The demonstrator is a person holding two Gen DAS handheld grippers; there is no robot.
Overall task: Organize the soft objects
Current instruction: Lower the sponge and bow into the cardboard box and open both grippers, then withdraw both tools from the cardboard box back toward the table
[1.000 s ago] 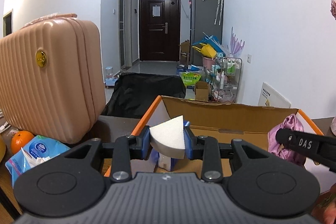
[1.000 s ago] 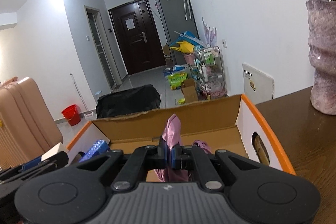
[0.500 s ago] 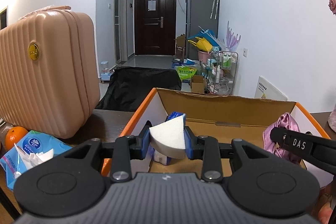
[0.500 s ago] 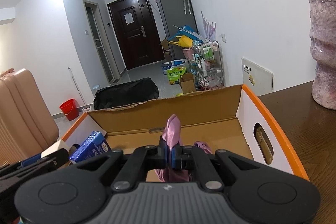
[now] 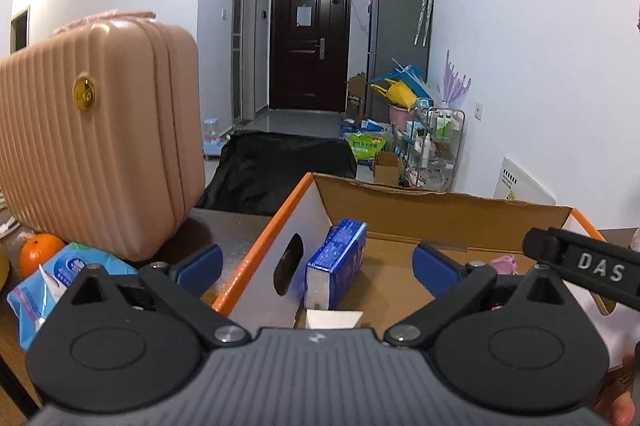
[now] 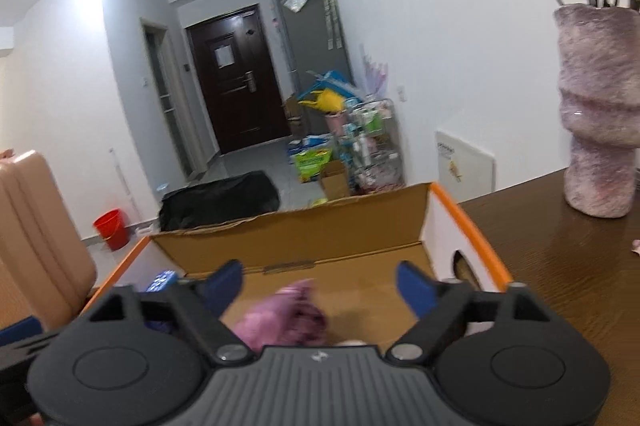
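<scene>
An open cardboard box [image 5: 440,210] with an orange rim sits on the table in front of both grippers. My left gripper [image 5: 318,261] hangs over its left end, its jaws opening wide with nothing pressed between them. The white sponge wedge [image 5: 334,318] lies in the box just below, beside a blue tissue pack [image 5: 338,262]. My right gripper [image 6: 318,284] is over the box [image 6: 304,238] too, its jaws also opening. The pink cloth [image 6: 284,318] lies loose and blurred on the box floor under it. One finger of the right gripper [image 5: 580,266] shows in the left wrist view.
A pink hard suitcase [image 5: 100,134] stands left of the box, with an orange [image 5: 40,252] and a blue tissue packet [image 5: 60,278] in front of it. A purple vase [image 6: 596,114] with dried flowers stands on the dark wooden table [image 6: 580,266] to the right.
Both grippers have gone from shut to wide open. The white sponge has dropped from the left jaws into the box. The pink cloth has fallen from the right jaws onto the box floor.
</scene>
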